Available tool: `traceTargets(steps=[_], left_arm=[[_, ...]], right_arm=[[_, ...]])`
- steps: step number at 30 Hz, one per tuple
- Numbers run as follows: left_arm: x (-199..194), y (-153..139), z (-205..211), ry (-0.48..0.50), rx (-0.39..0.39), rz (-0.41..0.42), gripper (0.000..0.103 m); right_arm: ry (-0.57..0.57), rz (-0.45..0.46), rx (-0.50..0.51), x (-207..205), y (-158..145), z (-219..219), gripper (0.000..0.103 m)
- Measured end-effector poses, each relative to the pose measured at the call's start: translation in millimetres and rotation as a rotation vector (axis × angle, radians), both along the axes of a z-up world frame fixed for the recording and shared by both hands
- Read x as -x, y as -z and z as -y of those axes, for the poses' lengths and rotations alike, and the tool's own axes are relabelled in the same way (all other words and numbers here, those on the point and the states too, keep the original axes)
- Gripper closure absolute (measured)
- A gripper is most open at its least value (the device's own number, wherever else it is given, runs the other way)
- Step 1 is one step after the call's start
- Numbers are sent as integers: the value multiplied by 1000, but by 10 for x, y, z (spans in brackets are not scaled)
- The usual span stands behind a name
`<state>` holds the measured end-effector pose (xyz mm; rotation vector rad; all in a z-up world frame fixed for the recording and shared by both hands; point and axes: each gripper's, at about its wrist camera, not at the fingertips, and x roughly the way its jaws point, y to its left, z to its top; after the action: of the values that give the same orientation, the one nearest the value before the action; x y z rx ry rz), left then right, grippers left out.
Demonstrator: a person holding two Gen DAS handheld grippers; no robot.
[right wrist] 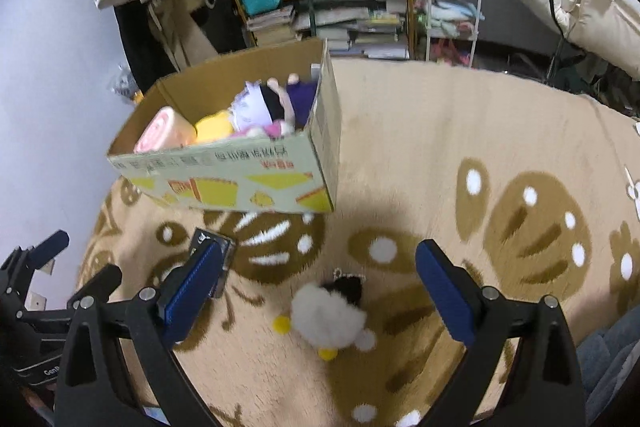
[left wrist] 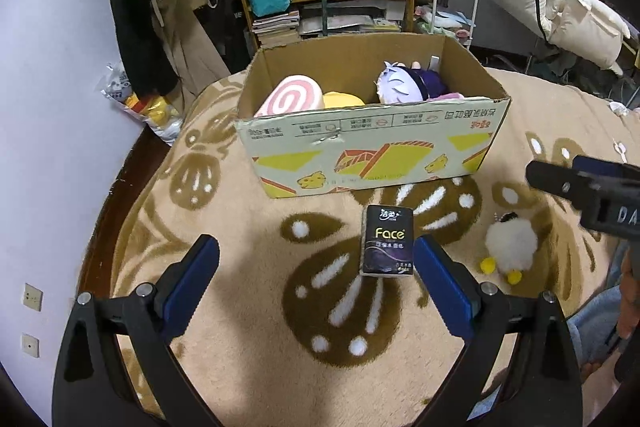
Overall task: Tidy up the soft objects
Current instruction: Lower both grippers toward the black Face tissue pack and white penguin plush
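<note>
On the patterned blanket (left wrist: 248,307), the cardboard box (left wrist: 372,151) already holds a swirl cushion (left wrist: 288,99) and a doll (left wrist: 400,85), while the tissue pack (left wrist: 386,241) and the white fluffy toy (right wrist: 326,319) lie loose in front of it. The left gripper (left wrist: 316,283) is spread wide, with the pack just beyond its right finger and off centre, so closing now would likely clip one edge and tip it. The right gripper (right wrist: 320,287) is also spread, over the toy; its fur could slip from a shallow pinch. Only the right wrist view shows the toy framed between fingers; the left shows the pack's label.
</note>
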<state>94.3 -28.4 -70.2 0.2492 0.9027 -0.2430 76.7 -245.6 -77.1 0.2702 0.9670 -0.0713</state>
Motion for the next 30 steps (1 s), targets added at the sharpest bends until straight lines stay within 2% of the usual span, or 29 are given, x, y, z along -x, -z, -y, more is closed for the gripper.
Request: traceTargets(steps=[8, 20, 24, 30], left_arm=[[-111, 193, 129, 26, 14, -43, 7], [-112, 484, 350, 76, -45, -85, 7], [-118, 569, 392, 84, -46, -101, 7], [-174, 708, 448, 98, -52, -119, 7]], right_arm=[[-19, -102, -3, -75, 225, -45, 2], [20, -232, -40, -154, 542, 16, 2], [50, -276, -74, -154, 654, 74, 2], [65, -350, -72, -143, 820, 97, 2]])
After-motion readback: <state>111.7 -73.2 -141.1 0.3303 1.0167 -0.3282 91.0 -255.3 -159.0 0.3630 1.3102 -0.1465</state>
